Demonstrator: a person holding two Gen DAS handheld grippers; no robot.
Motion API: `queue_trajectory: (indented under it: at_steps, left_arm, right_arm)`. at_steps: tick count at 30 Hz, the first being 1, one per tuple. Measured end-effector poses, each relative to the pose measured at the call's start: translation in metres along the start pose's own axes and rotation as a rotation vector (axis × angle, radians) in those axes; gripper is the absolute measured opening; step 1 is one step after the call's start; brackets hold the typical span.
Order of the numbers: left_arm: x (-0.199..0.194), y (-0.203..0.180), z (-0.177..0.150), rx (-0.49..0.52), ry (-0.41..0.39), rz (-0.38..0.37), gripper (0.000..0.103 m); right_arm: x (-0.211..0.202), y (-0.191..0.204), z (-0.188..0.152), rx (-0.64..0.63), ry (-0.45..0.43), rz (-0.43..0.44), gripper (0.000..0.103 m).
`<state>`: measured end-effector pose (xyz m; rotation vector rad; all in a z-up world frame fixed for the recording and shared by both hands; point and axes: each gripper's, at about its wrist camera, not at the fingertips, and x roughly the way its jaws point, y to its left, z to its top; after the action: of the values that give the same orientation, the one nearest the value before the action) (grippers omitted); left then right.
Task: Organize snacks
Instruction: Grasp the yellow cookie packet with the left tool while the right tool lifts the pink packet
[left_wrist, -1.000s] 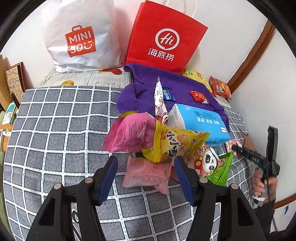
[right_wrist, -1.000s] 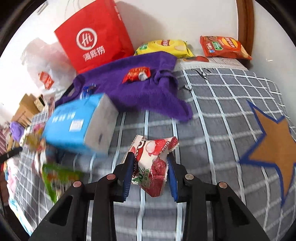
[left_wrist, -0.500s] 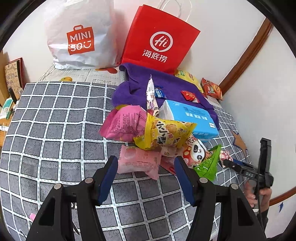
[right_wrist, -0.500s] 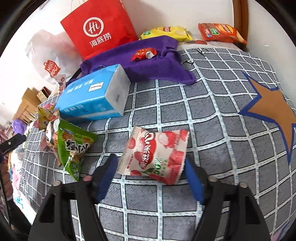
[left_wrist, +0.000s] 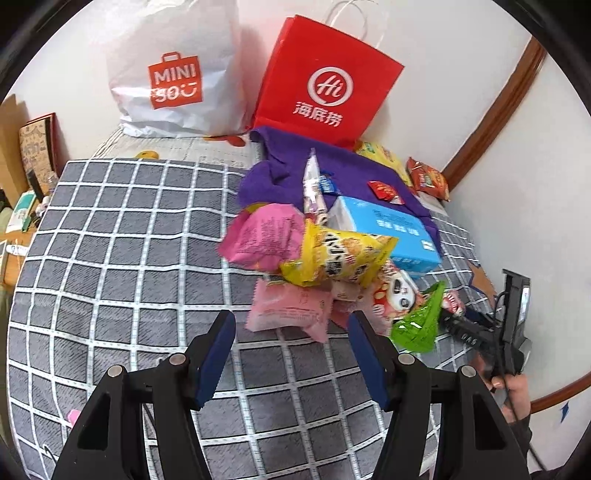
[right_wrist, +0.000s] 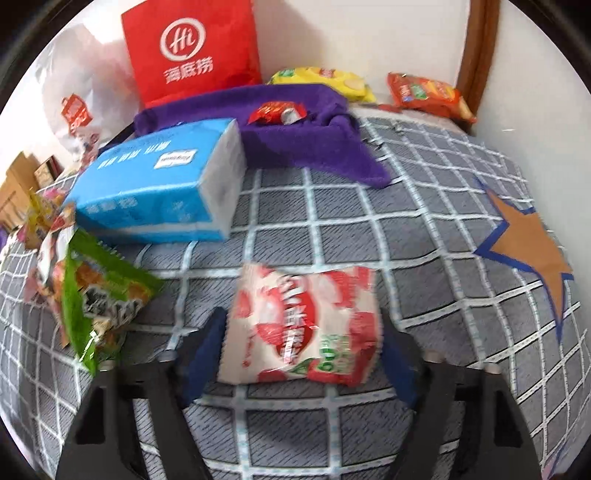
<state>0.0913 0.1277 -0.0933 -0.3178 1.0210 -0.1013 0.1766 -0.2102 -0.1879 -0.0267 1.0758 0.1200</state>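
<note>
Right gripper (right_wrist: 301, 350): the jaws are closing, with the red-and-white strawberry-print snack packet (right_wrist: 303, 325) lying between them at the lower centre of the right wrist view; motion blur prevents a finding on whether the pads press on it, though the packet appears to rest flat on the grey checked bedspread (right_wrist: 424, 229). Left gripper (left_wrist: 291, 354): jaws stand partly apart and hold nothing, hovering over the bedspread just short of the pale pink foil packet (left_wrist: 290, 308) at the lower centre of the left wrist view. Beyond that packet sits a loose heap: a bright pink pouch (left_wrist: 264, 236), a yellow crisp bag (left_wrist: 336, 260), a panda-print packet (left_wrist: 395, 295) and a green triangular packet (left_wrist: 421, 325), with a blue tissue pack (left_wrist: 391, 229) behind them. A purple cloth (left_wrist: 288, 173) lies further back, carrying a small red wrapped sweet (left_wrist: 384, 190). A yellow bag (right_wrist: 325, 79) and an orange-red bag (right_wrist: 428, 92) lie near the wall, upper right of the right wrist view. A red paper carrier bag (left_wrist: 325, 96) and a white plastic shopping bag (left_wrist: 173, 70) stand at the top. Assessment: sorting appears at an early stage; most snacks remain heaped and ungrouped, and only one packet lies apart. Items beneath the heap are hidden, printed labels are illegible, and the bags' contents cannot be seen.
</note>
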Motion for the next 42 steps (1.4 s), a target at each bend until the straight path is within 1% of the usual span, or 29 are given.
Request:
queue_trajectory:
  at_steps: [1,2,5,7,9,13,17,18,19,21,24,26,28,30,32,33,36,39,42]
  left_arm:
    - [0.001,0.002,0.000,-0.004,0.001,0.009,0.061]
    - [0.003,0.003,0.000,-0.007,0.004,0.019,0.061]
    - [0.008,0.005,0.002,-0.009,0.013,0.029,0.061]
    - [0.013,0.004,0.006,-0.005,0.017,0.033,0.061]
    - [0.017,0.001,0.011,0.003,0.011,0.033,0.061]
    - [0.029,-0.014,0.020,0.035,0.019,0.001,0.061]
    - [0.043,-0.038,0.029,0.079,0.033,-0.049,0.061]
    - [0.047,-0.045,0.031,0.091,0.033,-0.051,0.062]
    - [0.052,-0.051,0.033,0.104,0.033,-0.036,0.066]
    - [0.059,-0.060,0.036,0.136,0.031,-0.010,0.070]
    - [0.071,-0.069,0.038,0.174,0.036,-0.004,0.070]
    - [0.083,-0.073,0.040,0.190,0.049,0.026,0.071]
    - [0.092,-0.074,0.041,0.201,0.060,0.062,0.072]
    - [0.094,-0.076,0.043,0.212,0.045,0.067,0.072]
    - [0.098,-0.079,0.044,0.227,0.044,0.081,0.071]
    - [0.099,-0.079,0.044,0.233,0.047,0.095,0.069]
    - [0.096,-0.078,0.043,0.240,0.036,0.113,0.053]
    - [0.088,-0.069,0.041,0.207,0.039,0.068,0.051]
    - [0.078,-0.062,0.038,0.182,0.029,0.057,0.050]
  right_arm:
    - [-0.001,-0.002,0.000,0.001,-0.004,0.004,0.067]
    - [-0.001,-0.003,0.001,0.004,-0.012,0.002,0.060]
    - [-0.005,-0.010,0.000,0.023,-0.019,0.031,0.058]
    - [-0.009,-0.014,-0.002,0.022,-0.029,0.045,0.058]
    - [-0.013,-0.017,-0.005,0.021,-0.041,0.041,0.058]
    - [-0.021,-0.023,-0.008,0.018,-0.054,0.039,0.058]
    - [-0.030,-0.029,-0.009,0.034,-0.070,0.039,0.058]
    - [-0.031,-0.030,-0.009,0.036,-0.073,0.040,0.058]
    - [-0.032,-0.031,-0.010,0.036,-0.073,0.040,0.058]
    - [-0.034,-0.032,-0.011,0.033,-0.076,0.035,0.058]
    - [-0.037,-0.033,-0.014,0.025,-0.080,0.026,0.058]
    - [-0.042,-0.033,-0.015,0.027,-0.094,0.021,0.058]
    - [-0.046,-0.034,-0.016,0.032,-0.104,0.036,0.058]
    - [-0.050,-0.035,-0.015,0.043,-0.115,0.048,0.058]
    - [-0.053,-0.035,-0.013,0.047,-0.124,0.054,0.058]
    - [-0.053,-0.034,-0.012,0.045,-0.126,0.055,0.058]
    - [-0.054,-0.030,-0.011,0.040,-0.130,0.055,0.058]
    - [-0.054,-0.025,-0.011,0.031,-0.127,0.064,0.058]
    - [-0.055,-0.018,-0.011,0.014,-0.125,0.065,0.058]
